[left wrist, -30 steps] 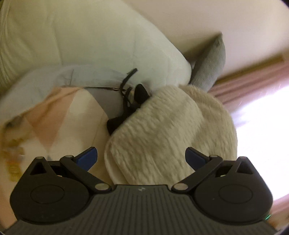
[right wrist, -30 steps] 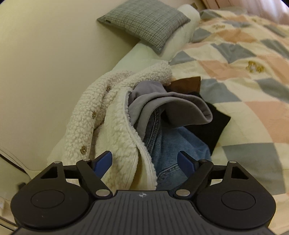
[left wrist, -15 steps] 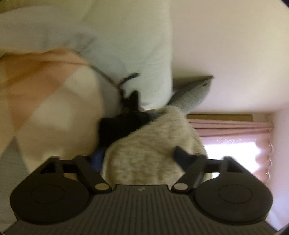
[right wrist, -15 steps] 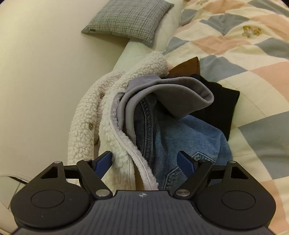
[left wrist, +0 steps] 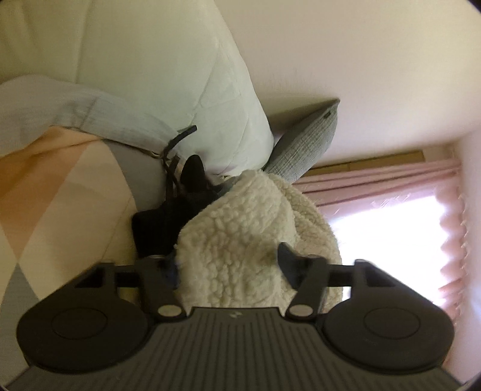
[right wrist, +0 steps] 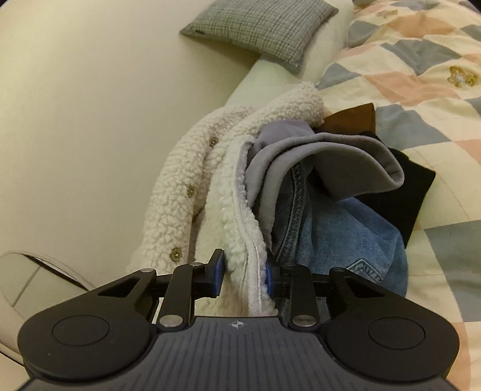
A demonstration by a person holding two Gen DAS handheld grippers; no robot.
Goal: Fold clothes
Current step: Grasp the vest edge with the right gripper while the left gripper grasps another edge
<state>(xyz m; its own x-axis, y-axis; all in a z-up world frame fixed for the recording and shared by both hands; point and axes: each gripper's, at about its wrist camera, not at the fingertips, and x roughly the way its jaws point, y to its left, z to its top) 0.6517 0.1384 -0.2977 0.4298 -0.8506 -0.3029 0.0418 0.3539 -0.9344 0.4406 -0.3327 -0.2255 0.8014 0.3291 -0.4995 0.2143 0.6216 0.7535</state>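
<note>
A cream fleece jacket (right wrist: 210, 186) with brown buttons lies on a pile of clothes at the bed's edge, over a grey garment (right wrist: 324, 159), blue jeans (right wrist: 345, 237) and a black garment (right wrist: 412, 186). My right gripper (right wrist: 245, 270) is shut on the jacket's hemmed front edge. In the left wrist view the same jacket (left wrist: 246, 228) fills the space between the fingers of my left gripper (left wrist: 228, 261), which press into its bulk. A black garment (left wrist: 168, 222) lies behind it.
A patchwork quilt (right wrist: 421, 75) covers the bed to the right. A grey checked cushion (right wrist: 261, 27) and a white pillow (left wrist: 168, 75) lie against the cream wall. A pink curtain and a bright window (left wrist: 390, 228) show in the left wrist view.
Both grippers moved in onto the cream jacket and closed. The right fingers went from wide open to pinching its front edge. The left view rolled and its fingers narrowed around the jacket.
</note>
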